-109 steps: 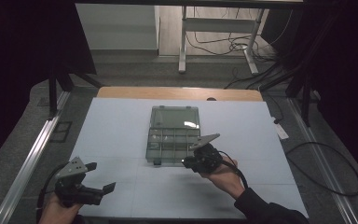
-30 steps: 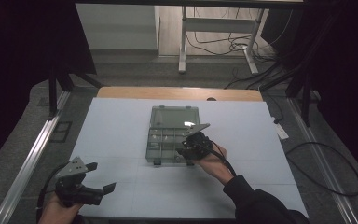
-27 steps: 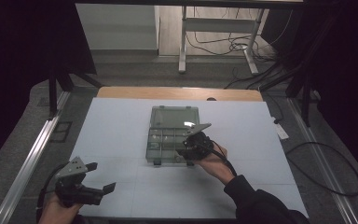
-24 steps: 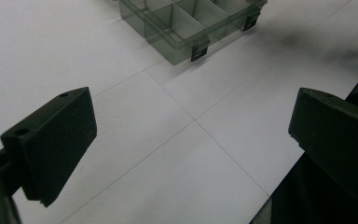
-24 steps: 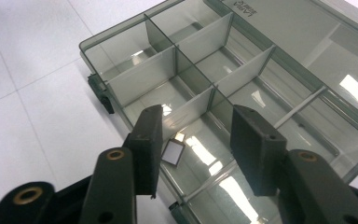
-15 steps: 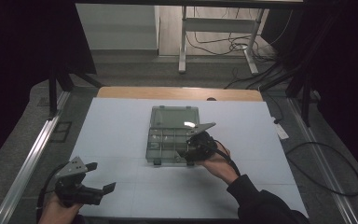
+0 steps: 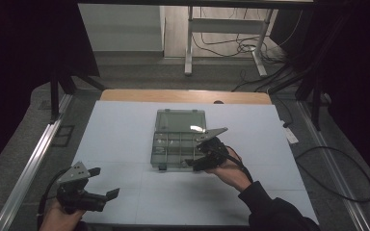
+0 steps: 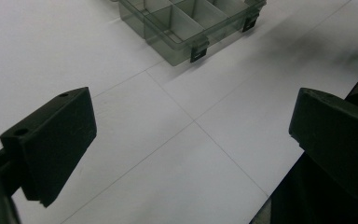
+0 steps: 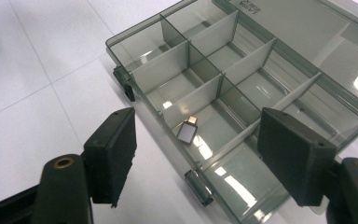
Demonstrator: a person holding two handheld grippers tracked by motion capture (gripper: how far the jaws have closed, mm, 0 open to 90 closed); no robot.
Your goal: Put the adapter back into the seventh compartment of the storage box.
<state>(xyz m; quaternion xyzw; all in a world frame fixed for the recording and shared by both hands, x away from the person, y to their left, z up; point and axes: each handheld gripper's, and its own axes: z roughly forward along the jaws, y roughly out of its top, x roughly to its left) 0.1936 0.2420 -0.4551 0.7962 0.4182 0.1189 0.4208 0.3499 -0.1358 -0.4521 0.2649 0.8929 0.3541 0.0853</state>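
Release looks like the step in hand: the right gripper [image 9: 196, 154] hovers over the clear compartment box [image 7: 178, 139], its jaws just widened and empty, and a small silver adapter [image 9: 187, 131] lies in a near-row compartment between them. Next, I judge, comes lifting clear without nudging the dividers. At seven o'clock the left gripper [image 7: 101, 185] rests with jaws spread. White tabletop [image 7: 120, 130]; dark room, cables at twelve.
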